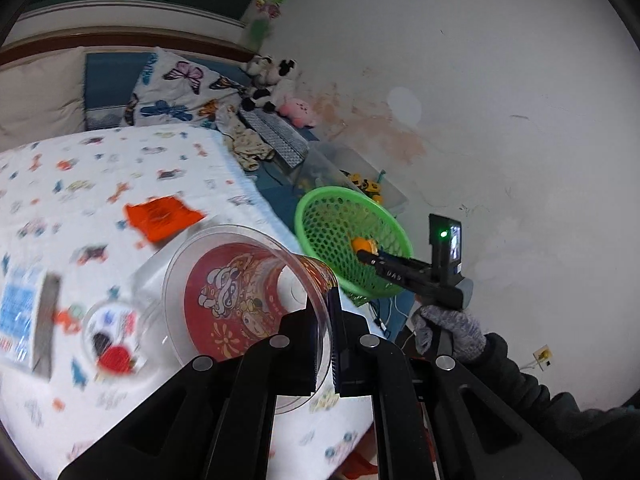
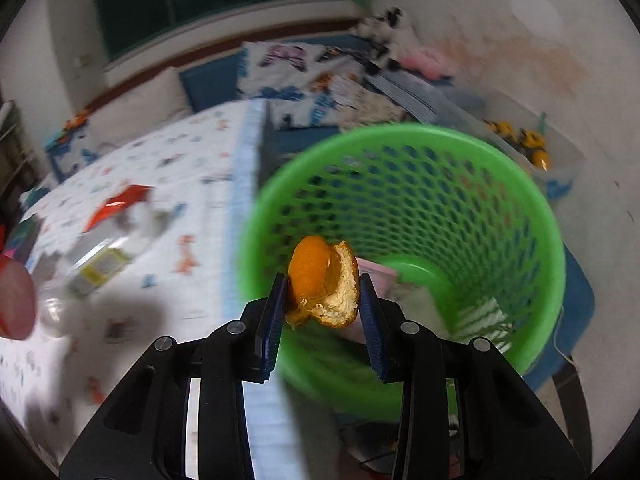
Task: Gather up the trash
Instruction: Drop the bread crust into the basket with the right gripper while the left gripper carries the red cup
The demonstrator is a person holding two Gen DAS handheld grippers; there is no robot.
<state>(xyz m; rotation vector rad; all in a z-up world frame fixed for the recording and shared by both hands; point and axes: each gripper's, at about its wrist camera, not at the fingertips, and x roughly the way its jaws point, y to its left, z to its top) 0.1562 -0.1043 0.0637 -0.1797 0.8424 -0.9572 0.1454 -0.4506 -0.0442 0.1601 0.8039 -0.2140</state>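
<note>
Pinching orange peel (image 2: pixel 323 284) in right gripper (image 2: pixel 323 312) over green basket (image 2: pixel 532 216) mouth; left gripper (image 1: pixel 325 340) clamped on clear cup (image 1: pixel 248 300) rim above bedsheet (image 1: pixel 120 168).

You are in a home bedroom: ahead of your left claw (image 1: pixel 325 336) lies a bed (image 1: pixel 120 184) with a cartoon-print sheet, beyond it a butterfly pillow (image 1: pixel 176 92), plush toys (image 1: pixel 276 84) and a dark window (image 2: pixel 224 8).

Bed (image 1: pixel 120 168) with orange wrapper (image 1: pixel 162 216) and plastic bottle (image 2: pixel 100 256).
</note>
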